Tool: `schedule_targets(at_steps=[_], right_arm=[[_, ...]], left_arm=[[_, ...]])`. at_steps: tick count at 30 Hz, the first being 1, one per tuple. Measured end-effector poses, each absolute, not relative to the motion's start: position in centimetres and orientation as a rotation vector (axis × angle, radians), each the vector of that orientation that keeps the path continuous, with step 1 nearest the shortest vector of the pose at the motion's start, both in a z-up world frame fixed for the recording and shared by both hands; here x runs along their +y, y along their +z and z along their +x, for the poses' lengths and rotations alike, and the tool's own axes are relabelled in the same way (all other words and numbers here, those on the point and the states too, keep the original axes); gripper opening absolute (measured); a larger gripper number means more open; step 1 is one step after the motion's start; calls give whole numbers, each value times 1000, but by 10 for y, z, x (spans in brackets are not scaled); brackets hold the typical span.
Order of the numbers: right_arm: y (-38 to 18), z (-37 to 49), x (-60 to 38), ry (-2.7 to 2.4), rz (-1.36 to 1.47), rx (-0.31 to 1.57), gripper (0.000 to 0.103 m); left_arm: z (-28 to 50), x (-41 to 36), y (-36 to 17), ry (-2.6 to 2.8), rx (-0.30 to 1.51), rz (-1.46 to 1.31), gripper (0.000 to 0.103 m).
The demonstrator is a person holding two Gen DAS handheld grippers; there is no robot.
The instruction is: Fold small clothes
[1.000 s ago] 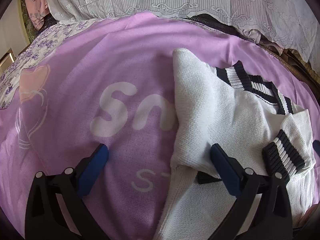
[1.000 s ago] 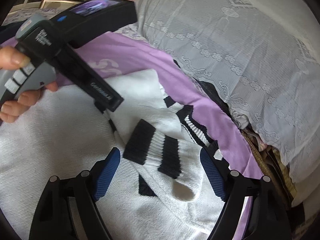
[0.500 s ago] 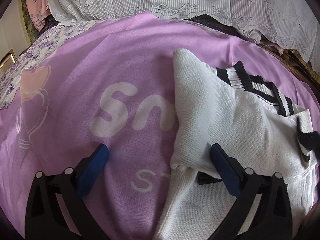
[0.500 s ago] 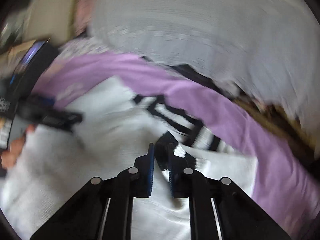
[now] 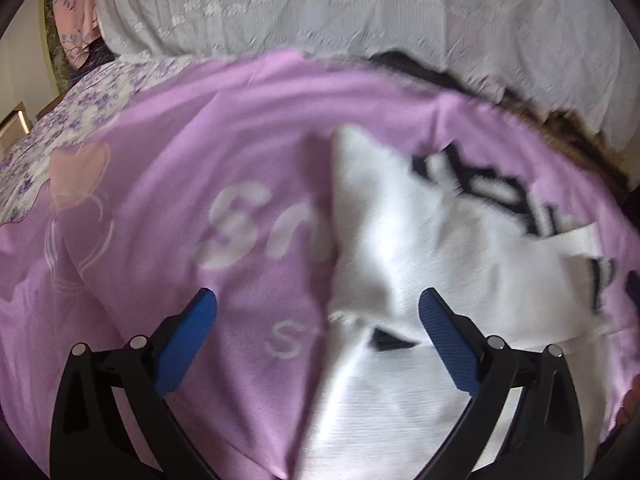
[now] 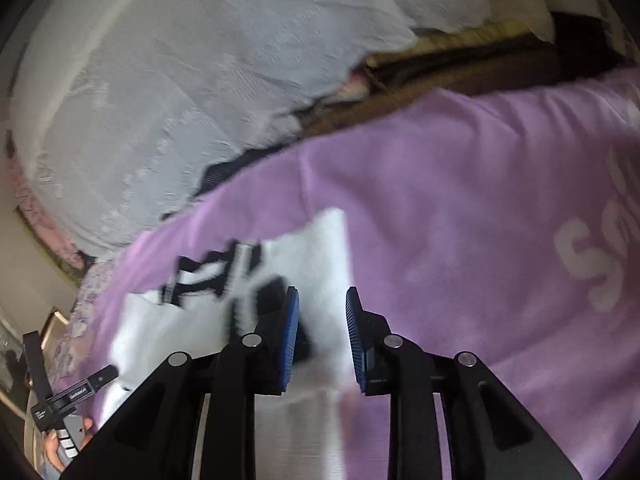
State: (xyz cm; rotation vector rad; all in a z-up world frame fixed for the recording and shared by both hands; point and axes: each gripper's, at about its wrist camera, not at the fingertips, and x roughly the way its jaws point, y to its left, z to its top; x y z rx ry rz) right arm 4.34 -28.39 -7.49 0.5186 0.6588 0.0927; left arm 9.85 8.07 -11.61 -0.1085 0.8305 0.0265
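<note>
Left tongs (image 5: 318,320): spread wide, holding nothing, straddling sweater's left edge. Right tongs (image 6: 322,332): parted slightly, nothing clamped, over sweater's right edge. White sweater (image 5: 400,248): flat on purple blanket (image 5: 160,200), striped collar at far end, long axis toward lace bedcover (image 5: 320,8). Bare blanket both sides.

Left gripper (image 5: 318,312) jaws wide apart, hovering over white knit sweater (image 5: 400,264) with black-striped trim. Sweater lies on purple blanket (image 5: 160,160) bearing white lettering. White lace fabric (image 5: 320,4) behind. View blurred.
</note>
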Motion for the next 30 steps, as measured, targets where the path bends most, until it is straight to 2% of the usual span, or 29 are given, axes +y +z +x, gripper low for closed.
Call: schedule_targets(at_steps=[4,7,8,9,10,11,14,15,17,19,20,21,22,25,30], right_arm=[[-67,69,-243,240,435,706,31],[-99,101,-221,273,396,839,39],[-115,109,-225,233,401,870,35],[-123,110,-234,229,448,864,16],[-125,110,-245,230,530,860,10],[-126,109,-255,221,585,874,0],[-115,93,-256,167,564,825,1],[-106,86,-254,157,546,790,7],[-89,81,-246,207,499,729,7],[-86,81,-237,209,437,729,29],[-94,85,-233,171,390,768,56],[-106,90,-231,148,368,806,61],[-114,98,-230,148,366,816,62],[-106,95,-227,138,341,804,61],[-98,65,-227,126,314,749,61]], left_arm=[[106,52,-95,-111,786,-123,99],[133,23,-119,-98,861,6,99],[143,18,-135,-58,893,52,99],[152,18,-154,-30,937,72,99],[153,27,-159,-53,926,-1,99],[152,32,-153,-65,922,-36,99],[140,46,-141,-57,880,-108,98],[135,49,-137,-55,860,-127,98],[124,54,-123,-91,789,-166,98],[125,52,-120,-66,777,-138,98],[132,50,-129,-40,820,-101,98],[142,45,-144,-16,896,-62,99],[150,40,-157,-2,933,-24,99],[142,23,-148,31,879,74,99],[122,35,-137,-47,884,-42,98]])
